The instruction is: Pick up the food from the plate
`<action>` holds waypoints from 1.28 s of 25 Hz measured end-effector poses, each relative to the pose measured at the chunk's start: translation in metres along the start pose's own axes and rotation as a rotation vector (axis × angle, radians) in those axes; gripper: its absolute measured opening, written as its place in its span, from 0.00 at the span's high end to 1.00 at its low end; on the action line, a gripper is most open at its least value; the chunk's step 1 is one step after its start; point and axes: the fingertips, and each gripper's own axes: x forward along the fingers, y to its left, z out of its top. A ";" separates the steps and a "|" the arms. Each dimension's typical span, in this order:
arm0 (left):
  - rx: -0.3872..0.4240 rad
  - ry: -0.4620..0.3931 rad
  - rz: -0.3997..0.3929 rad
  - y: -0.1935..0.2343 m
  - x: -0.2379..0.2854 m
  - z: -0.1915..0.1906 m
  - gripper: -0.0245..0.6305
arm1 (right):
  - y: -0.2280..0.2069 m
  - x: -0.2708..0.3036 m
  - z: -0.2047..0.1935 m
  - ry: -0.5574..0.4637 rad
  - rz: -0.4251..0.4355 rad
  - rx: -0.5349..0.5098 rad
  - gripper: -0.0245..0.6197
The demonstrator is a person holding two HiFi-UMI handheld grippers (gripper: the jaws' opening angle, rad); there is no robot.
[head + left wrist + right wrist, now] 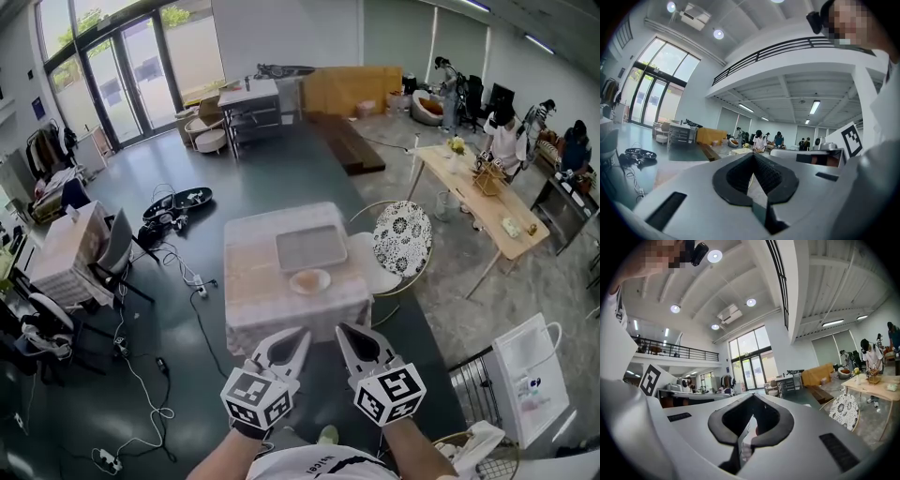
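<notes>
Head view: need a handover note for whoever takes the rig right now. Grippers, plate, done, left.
Left gripper: shut, empty, held up short of the table.
Right gripper: shut, empty, beside the left one.
Plate: near the front edge of the cloth-covered table, just in front of the grey tray. The food lies on it, too small to identify.
Done: nothing; the food is untouched.
Left: step up to the table, open a gripper, close on the food and lift it off the plate.
</notes>
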 end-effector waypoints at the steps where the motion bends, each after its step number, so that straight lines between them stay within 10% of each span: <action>1: 0.001 0.003 0.000 -0.001 0.002 -0.001 0.96 | -0.002 -0.001 0.000 -0.002 -0.002 0.004 0.94; 19: -0.018 0.017 -0.045 0.042 0.058 -0.003 0.96 | -0.045 0.054 -0.001 0.014 -0.052 0.002 0.94; 32: -0.035 0.069 -0.121 0.160 0.133 0.008 0.96 | -0.093 0.179 -0.003 0.025 -0.165 0.038 0.94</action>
